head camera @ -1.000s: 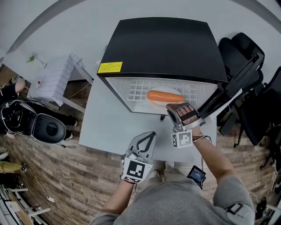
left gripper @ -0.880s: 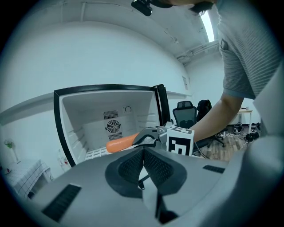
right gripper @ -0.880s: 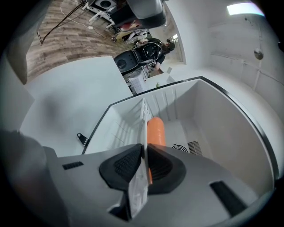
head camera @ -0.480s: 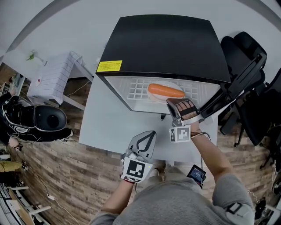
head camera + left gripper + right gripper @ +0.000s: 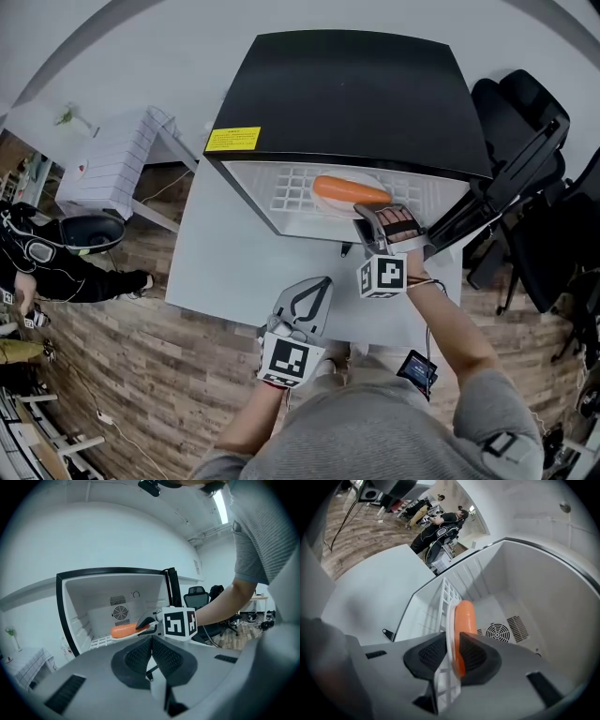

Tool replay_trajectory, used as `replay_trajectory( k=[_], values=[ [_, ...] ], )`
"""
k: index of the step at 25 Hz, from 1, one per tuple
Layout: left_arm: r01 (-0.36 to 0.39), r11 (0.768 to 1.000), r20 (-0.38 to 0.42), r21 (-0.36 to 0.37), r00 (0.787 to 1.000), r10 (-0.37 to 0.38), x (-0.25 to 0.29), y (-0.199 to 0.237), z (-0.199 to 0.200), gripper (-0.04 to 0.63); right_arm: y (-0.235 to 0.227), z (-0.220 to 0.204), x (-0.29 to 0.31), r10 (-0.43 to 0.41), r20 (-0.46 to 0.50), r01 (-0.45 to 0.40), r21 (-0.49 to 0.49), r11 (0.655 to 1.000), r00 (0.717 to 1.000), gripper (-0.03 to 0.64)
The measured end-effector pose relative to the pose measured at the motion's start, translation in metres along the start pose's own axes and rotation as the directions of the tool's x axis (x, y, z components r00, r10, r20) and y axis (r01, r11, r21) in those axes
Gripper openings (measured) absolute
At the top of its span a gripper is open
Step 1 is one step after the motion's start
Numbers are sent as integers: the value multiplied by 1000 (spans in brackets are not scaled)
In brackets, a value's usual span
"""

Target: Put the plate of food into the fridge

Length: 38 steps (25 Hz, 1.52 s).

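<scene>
I'm looking down on the black fridge (image 5: 347, 94) standing open on the white worktop (image 5: 220, 267), with its door (image 5: 469, 211) swung out to the right. The plate (image 5: 450, 616) is sitting on the wire shelf (image 5: 298, 187) inside the fridge, carrying one long orange piece of food (image 5: 349, 190). My right hand-held gripper (image 5: 378, 220) is reaching in at the shelf's front edge, and its jaws have just been opening. The plate's rim is standing between the pads, which are spread slightly and no longer biting down on it. My left hand-held gripper (image 5: 317, 289) is hanging back over the near edge of the worktop, well apart from the fridge. Its jaws are pressed together with nothing between them.
</scene>
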<state>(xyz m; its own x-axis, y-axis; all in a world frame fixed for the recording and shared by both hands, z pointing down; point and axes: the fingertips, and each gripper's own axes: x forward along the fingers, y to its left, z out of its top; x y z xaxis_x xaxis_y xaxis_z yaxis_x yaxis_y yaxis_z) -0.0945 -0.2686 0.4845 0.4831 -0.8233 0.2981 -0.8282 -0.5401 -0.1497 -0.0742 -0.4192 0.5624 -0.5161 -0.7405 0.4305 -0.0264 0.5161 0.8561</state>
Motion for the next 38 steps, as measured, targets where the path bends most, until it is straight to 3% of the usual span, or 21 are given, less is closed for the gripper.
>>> replay_trajectory(
  k=[6, 10, 15, 17, 23, 38],
  values=[
    [-3, 1000, -5, 4, 1000, 3, 0, -2, 0, 11, 4, -2, 4, 146, 6, -146, 90, 985, 989, 82],
    [-3, 1000, -4, 0, 1000, 3, 2, -2, 1, 11, 8, -4, 5, 295, -14, -288, 175, 942, 955, 98],
    [0, 1000, -1, -6, 1000, 0, 6, -3, 2, 11, 9, 1, 3, 389, 32, -383, 264, 885, 921, 123],
    [-3, 1000, -11, -4, 1000, 3, 7, -2, -2, 11, 7, 4, 2, 402, 57, -400, 296, 867, 914, 151],
    [-2, 1000, -11, 2, 1000, 2, 13, -2, -2, 11, -1, 13, -5, 394, 88, -401, 317, 859, 915, 156],
    [20, 1000, -6, 14, 1000, -20, 14, -12, 1, 11, 3, 20, -32, 363, 82, -370, 309, 876, 928, 153]
  ],
)
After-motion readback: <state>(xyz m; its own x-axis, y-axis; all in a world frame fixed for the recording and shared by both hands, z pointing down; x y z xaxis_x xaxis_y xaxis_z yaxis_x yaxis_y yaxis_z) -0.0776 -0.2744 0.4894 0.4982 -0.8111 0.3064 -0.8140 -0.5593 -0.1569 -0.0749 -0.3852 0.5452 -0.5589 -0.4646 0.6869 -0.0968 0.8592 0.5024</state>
